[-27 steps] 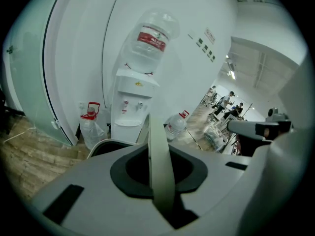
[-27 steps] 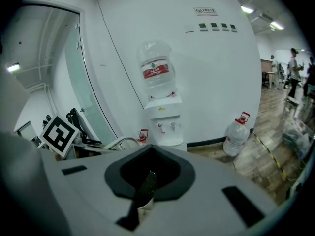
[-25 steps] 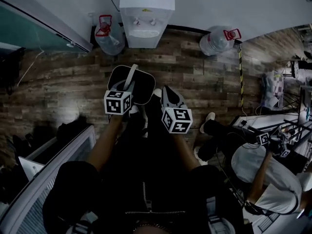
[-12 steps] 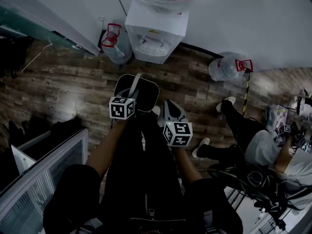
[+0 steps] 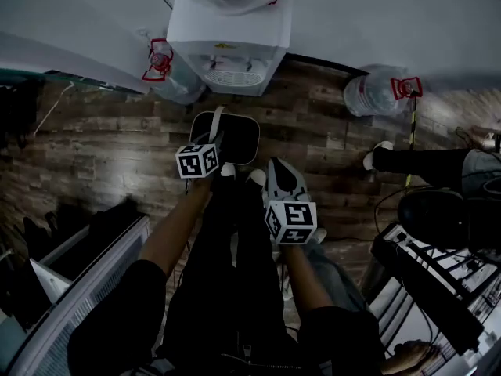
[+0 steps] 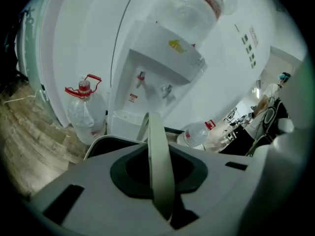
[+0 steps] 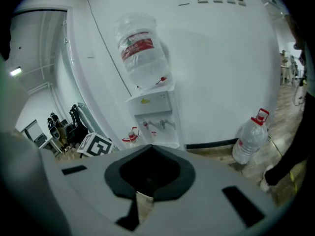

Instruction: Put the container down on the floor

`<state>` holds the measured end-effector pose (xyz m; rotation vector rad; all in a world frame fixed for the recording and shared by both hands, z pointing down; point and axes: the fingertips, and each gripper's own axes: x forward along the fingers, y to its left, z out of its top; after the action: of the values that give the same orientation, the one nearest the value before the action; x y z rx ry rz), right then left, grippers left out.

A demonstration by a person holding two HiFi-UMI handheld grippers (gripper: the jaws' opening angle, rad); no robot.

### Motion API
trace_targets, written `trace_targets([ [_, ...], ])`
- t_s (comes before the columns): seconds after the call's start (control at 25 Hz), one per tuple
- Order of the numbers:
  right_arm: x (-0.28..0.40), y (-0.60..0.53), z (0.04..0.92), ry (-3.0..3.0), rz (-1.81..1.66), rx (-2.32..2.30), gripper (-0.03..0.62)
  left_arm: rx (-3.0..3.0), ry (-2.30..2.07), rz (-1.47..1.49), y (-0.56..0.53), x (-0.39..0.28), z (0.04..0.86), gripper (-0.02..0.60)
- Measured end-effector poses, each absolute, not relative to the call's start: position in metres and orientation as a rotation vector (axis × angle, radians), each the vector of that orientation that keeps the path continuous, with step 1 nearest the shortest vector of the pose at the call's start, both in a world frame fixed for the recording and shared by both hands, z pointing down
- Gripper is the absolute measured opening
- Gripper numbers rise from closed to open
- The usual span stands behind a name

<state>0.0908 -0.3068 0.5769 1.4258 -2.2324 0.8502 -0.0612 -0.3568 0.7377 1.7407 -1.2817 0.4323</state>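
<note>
Lowered since the earlier frames, the dark container [image 5: 239, 138] now appears smaller and farther beneath the camera, and the left hand-held gripper [image 5: 212, 141] has been brought down with it. The container's pale handle [image 5: 216, 121] is clamped between the jaws of that hand-held gripper; in the left gripper view the handle is seen running straight through them. The container is seen over the wooden floor [image 5: 94, 143], just in front of a white water dispenser [image 5: 227, 53] and just ahead of the person's shoes [image 5: 257, 177]; whether it touches the floor cannot be told. The right hand-held gripper [image 5: 275, 171] is held beside it, jaws closed on nothing. A water bottle [image 5: 168, 81] is stood left of the dispenser and a second bottle [image 5: 376, 94] to its right.
</note>
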Motion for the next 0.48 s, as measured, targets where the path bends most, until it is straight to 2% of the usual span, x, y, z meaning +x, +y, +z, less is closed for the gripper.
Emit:
trace_targets([
  [0.24,0.105,-0.307,0.635,-2.204,0.882,1.480,0.009,1.732,-1.288,0.493,-0.383,-0.054,0.837,0.058],
  [0.48,0.124,-0.268,0.722,-2.097,1.045,1.531,0.009,1.598,-1.348,0.422,-0.406,-0.063,0.951,0.057],
])
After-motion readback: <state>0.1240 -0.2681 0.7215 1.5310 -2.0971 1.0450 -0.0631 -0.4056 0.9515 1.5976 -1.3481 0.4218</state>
